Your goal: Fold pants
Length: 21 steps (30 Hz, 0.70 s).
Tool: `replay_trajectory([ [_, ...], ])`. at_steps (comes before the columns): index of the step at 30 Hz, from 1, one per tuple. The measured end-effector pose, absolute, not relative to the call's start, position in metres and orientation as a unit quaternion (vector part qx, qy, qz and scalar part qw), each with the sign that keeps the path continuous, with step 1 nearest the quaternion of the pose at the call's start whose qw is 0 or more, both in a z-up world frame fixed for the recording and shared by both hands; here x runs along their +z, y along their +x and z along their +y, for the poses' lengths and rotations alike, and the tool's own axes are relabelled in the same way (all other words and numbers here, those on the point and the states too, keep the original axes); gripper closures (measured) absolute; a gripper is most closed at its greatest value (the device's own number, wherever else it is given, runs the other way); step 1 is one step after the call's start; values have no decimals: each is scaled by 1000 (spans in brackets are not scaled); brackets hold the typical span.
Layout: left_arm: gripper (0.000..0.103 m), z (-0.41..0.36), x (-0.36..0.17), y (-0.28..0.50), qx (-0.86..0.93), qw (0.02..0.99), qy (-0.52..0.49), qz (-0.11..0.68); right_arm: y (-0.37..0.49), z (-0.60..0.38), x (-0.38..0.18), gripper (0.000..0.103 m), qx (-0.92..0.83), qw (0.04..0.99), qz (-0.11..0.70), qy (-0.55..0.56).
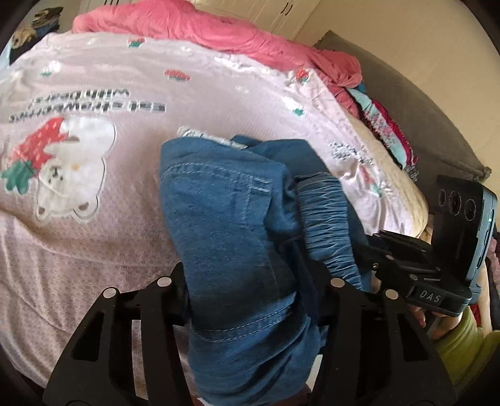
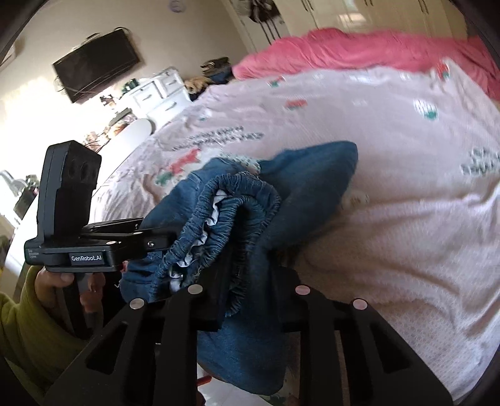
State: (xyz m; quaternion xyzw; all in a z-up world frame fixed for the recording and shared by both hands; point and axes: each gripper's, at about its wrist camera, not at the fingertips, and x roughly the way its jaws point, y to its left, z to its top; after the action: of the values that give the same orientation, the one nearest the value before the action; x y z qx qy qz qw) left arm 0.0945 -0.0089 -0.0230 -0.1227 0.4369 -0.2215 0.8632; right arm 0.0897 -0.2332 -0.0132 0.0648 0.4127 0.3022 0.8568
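The blue pants (image 1: 231,225) hang bunched over the bed (image 1: 93,237). The left claw (image 1: 250,299) grips their denim; the right claw (image 2: 250,299) clamps the elastic waistband (image 2: 231,200).

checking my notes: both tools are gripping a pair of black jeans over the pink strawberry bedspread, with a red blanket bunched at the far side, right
Not quite: the jeans are blue denim, not black, as the left wrist view shows plainly. The rest holds: the left tool and the right tool both have the jeans between their fingers, over the pink strawberry bedspread, with the red blanket bunched at the far side.
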Motion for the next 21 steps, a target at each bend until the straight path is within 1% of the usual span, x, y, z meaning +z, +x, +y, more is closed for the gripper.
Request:
replay_trajectory([
  [6,59,-11,5,102,-224,878,-111,408,104,-234,8,82,305,868,389,53],
  [11,59,-12,14,122,-215,884,-104,401,123,-229,19,82,298,876,376,41],
  [21,59,-11,21,169,-200,892,-87,395,169,-227,20,82,283,884,372,39],
])
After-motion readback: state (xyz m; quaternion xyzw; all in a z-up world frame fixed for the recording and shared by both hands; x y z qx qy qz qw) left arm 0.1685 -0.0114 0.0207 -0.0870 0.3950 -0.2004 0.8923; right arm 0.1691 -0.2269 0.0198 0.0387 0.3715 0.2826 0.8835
